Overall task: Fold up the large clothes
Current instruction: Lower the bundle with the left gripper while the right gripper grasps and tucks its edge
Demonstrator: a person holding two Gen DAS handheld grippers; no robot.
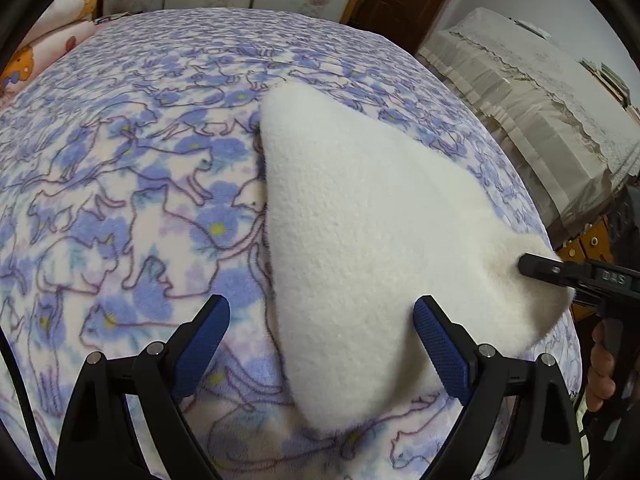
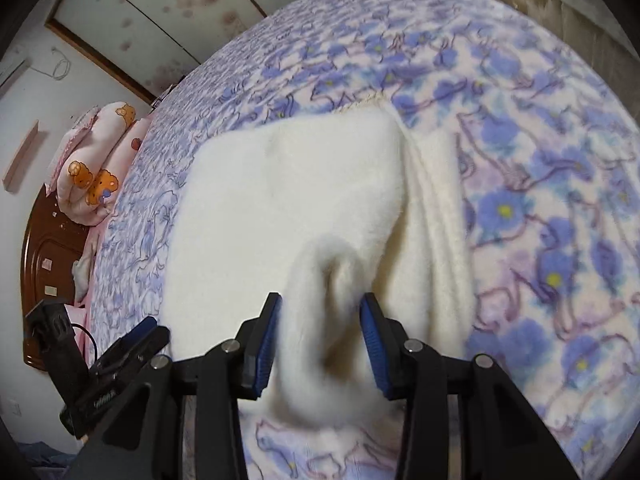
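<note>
On flowered bed [image 1: 120, 184] | left gripper [image 1: 320, 340] spread wide, holding nothing | right gripper [image 2: 320, 340] pinching white garment [image 2: 280, 200]

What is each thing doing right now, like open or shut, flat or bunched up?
Left tool: open wide, holding nothing.
Right tool: closed on a fold of the white garment.
White garment: lying on the bed, partly folded, near corner bunched and lifted.
Bed cover: spread flat.
Pink quilt: rolled up.

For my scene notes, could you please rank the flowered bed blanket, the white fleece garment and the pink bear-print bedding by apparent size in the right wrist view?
1. Flowered bed blanket, largest.
2. White fleece garment, though nearness to the camera enlarges it.
3. Pink bear-print bedding, smallest, but it lies far off.
</note>
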